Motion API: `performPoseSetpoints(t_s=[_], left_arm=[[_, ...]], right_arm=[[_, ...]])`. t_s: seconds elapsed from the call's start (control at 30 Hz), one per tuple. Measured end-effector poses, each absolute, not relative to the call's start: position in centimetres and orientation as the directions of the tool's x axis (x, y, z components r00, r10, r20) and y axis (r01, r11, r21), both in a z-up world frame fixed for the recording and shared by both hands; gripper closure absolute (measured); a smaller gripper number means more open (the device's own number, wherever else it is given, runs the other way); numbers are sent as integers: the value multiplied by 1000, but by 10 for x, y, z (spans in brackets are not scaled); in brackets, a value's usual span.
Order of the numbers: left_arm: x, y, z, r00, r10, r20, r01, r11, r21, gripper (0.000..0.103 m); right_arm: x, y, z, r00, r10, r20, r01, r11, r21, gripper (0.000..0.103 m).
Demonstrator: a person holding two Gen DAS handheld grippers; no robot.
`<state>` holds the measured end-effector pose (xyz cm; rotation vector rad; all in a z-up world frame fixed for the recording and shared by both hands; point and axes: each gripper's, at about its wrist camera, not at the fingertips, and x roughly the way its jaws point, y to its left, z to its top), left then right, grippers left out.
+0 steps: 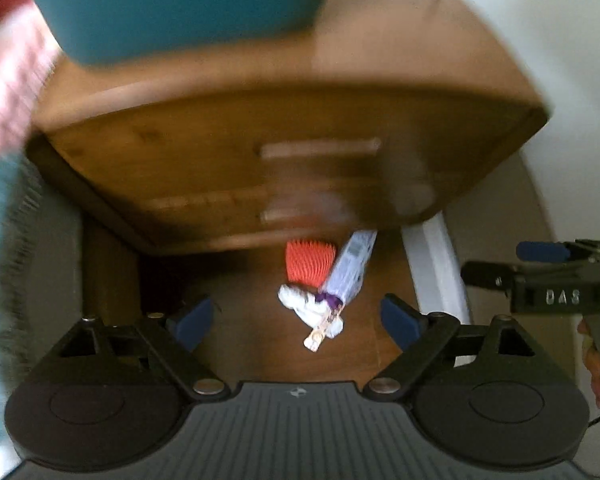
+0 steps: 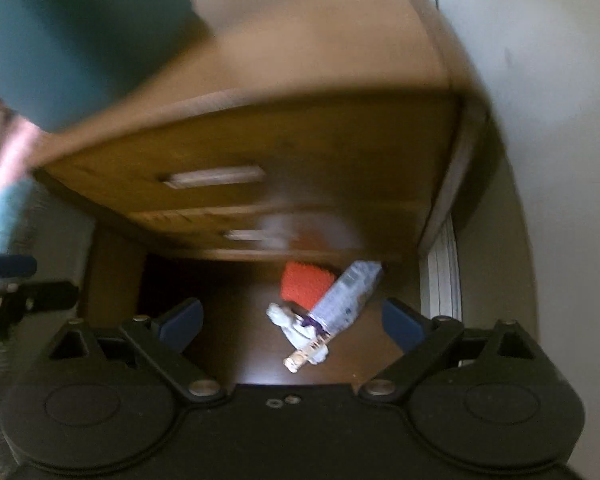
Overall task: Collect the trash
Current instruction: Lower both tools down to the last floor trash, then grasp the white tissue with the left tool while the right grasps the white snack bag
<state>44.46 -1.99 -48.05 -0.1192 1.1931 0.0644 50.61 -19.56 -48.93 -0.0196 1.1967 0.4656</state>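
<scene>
The left gripper has its 2 blue-padded fingers spread wide with nothing between the pads, pointing steeply down at the wooden floor. The right gripper is the same: fingers splayed wide, gripping nothing. In the left wrist view the right gripper shows at the right edge, with part of the person's hand beneath it.

Framed between both sets of fingers, lower down on the floor and not touched by either, lies a small heap of trash. A crumpled white tissue sits nearest. A pale lilac wrapper with a purple band lies tilted across it, its tan end poking out toward the grippers. Just behind, touching the wrapper, is an orange ribbed cup.

The heap lies right in front of a wooden dresser with 2 pale drawer handles. A teal bin stands on top of it. A white wall runs along the right. Everything beyond the trash is motion-blurred.
</scene>
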Motion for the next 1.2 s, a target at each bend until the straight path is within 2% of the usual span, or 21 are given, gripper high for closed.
performPoseSetpoints(t_s=[0.17, 0.4, 0.6, 0.8, 1.0, 1.2], left_arm=[[469, -23, -580, 309, 41, -950, -130, 992, 1, 12], [499, -25, -703, 277, 44, -960, -105, 994, 15, 12], [518, -22, -789, 234, 53, -971, -109, 994, 28, 12], [537, -13, -843, 188, 58, -980, -122, 992, 35, 12], [550, -13, -871, 151, 24, -988, -108, 994, 8, 12], [556, -14, -877, 148, 1, -989, -100, 995, -14, 16]], right_arm=[[525, -199, -582, 248, 303, -920, -286, 930, 229, 7], [542, -193, -699, 243, 238, -940, -247, 953, 178, 9], [568, -182, -780, 263, 213, -941, -173, 970, 172, 11], [582, -169, -829, 279, 211, -937, -147, 973, 175, 14], [590, -162, -860, 267, 191, -945, -122, 979, 164, 20], [594, -163, -868, 245, 199, -949, -82, 979, 185, 37]])
